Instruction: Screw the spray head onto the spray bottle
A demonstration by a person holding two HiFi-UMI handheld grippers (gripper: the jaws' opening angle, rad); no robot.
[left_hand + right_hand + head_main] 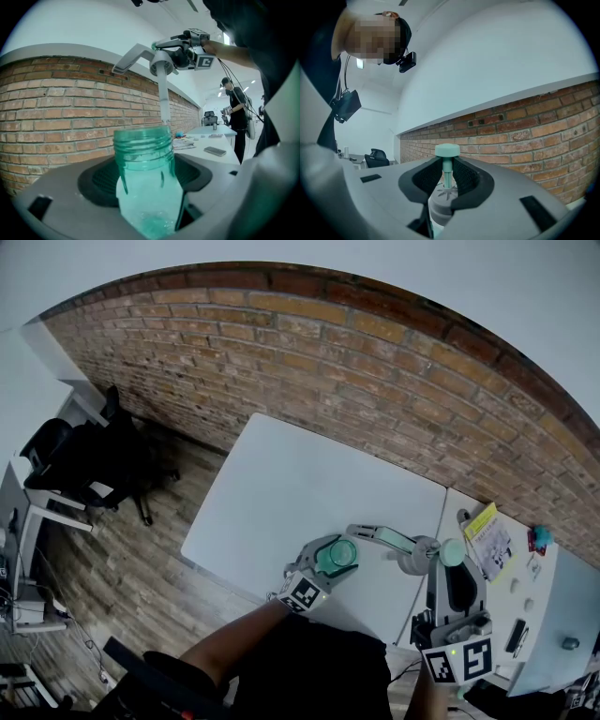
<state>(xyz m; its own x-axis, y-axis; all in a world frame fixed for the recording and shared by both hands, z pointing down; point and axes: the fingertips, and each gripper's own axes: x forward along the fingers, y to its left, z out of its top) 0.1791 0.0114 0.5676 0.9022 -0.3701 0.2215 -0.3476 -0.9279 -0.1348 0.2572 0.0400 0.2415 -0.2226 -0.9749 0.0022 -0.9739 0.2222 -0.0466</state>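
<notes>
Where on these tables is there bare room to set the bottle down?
The left white table is bare from the brick wall to its near edge, where the left tool holds the spray bottle and the right tool the spray head. The right table is crowded: a booklet, a phone and small items, with only strips between.

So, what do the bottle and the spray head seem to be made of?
Bottle: probably clear plastic, tinted green and glossy. You can see through its neck, which has moulded threads.
Spray head: probably opaque grey plastic with a matt to satin finish and smooth moulded shapes. Its knob is pale green, and the thin dip tube looks like whitish, translucent plastic.
</notes>
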